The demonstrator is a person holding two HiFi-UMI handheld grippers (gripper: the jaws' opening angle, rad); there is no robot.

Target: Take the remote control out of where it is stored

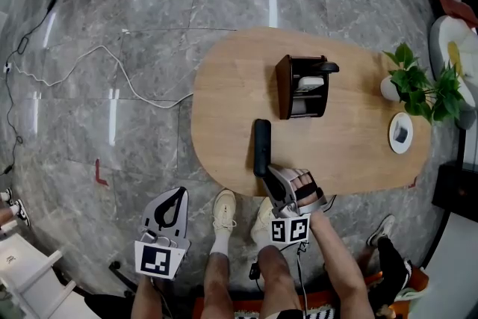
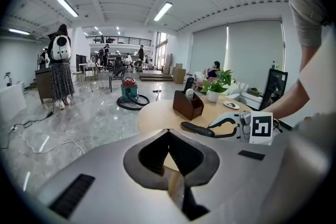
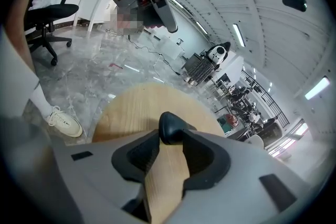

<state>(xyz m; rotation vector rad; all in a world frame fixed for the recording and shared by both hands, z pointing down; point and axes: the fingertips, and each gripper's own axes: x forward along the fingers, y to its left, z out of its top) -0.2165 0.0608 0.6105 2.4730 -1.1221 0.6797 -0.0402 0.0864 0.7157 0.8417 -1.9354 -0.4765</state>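
A black remote control lies flat on the oval wooden table, in front of the brown holder that stands mid-table. My right gripper is at the remote's near end. In the right gripper view the remote's rounded end sits between the fingertips of the right gripper, whose jaws stand open. My left gripper hangs over the floor left of the table's near edge, shut and empty. The left gripper view shows the left gripper with its tips together, and beyond it the remote and the holder.
The holder keeps a pale remote and a dark one. A potted plant and a white dish stand at the table's right end. The person's shoes are under the near edge. A cable crosses the floor at left.
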